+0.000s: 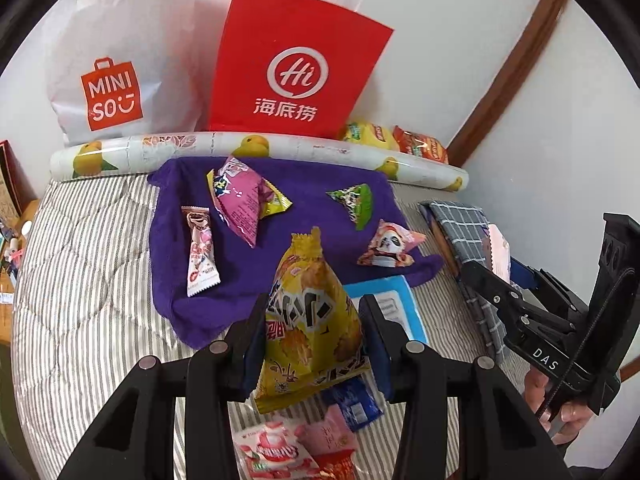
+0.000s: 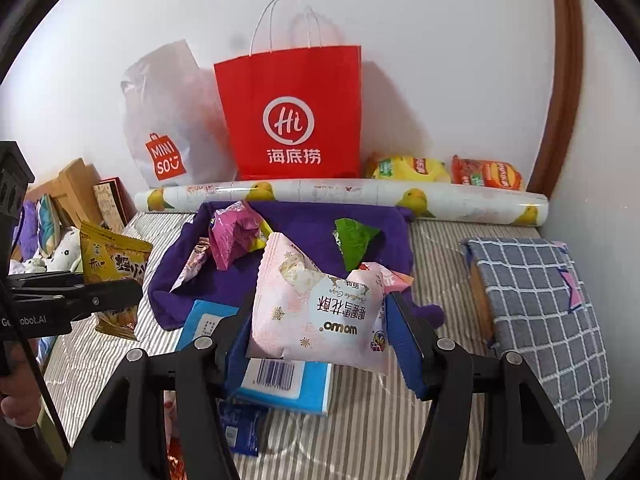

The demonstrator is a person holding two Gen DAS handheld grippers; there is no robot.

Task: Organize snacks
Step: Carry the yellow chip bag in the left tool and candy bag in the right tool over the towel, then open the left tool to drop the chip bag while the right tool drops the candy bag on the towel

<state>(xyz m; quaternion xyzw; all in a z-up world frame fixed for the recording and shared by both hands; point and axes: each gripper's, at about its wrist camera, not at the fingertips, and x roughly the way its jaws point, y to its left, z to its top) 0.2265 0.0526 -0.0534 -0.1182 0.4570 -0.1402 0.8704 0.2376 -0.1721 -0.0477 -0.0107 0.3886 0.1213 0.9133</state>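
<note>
My left gripper [image 1: 314, 340] is shut on a yellow snack bag [image 1: 312, 312], which it holds upright above the striped bedding. My right gripper [image 2: 320, 332] is shut on a pink-and-white pastry packet [image 2: 320, 304] over a blue box [image 2: 280, 380]. Each gripper shows in the other's view: the right one [image 1: 492, 292] at the right edge, the left one [image 2: 100, 292] at the left with the yellow bag [image 2: 112, 264]. Ahead lies a purple towel [image 1: 240, 272] with several snacks: a pink bag [image 1: 240, 200], a white bar [image 1: 200, 256], a green triangle packet [image 1: 356, 202] and a panda packet [image 1: 390, 246].
A red paper bag [image 1: 296, 64] and a white MINISO bag [image 1: 116, 80] stand against the wall behind a fruit-print roll [image 1: 200, 146]. Yellow and orange chip bags [image 2: 444, 170] lie at the back right. A checked grey cloth [image 2: 536, 300] lies to the right. Loose packets [image 1: 276, 448] lie below my left gripper.
</note>
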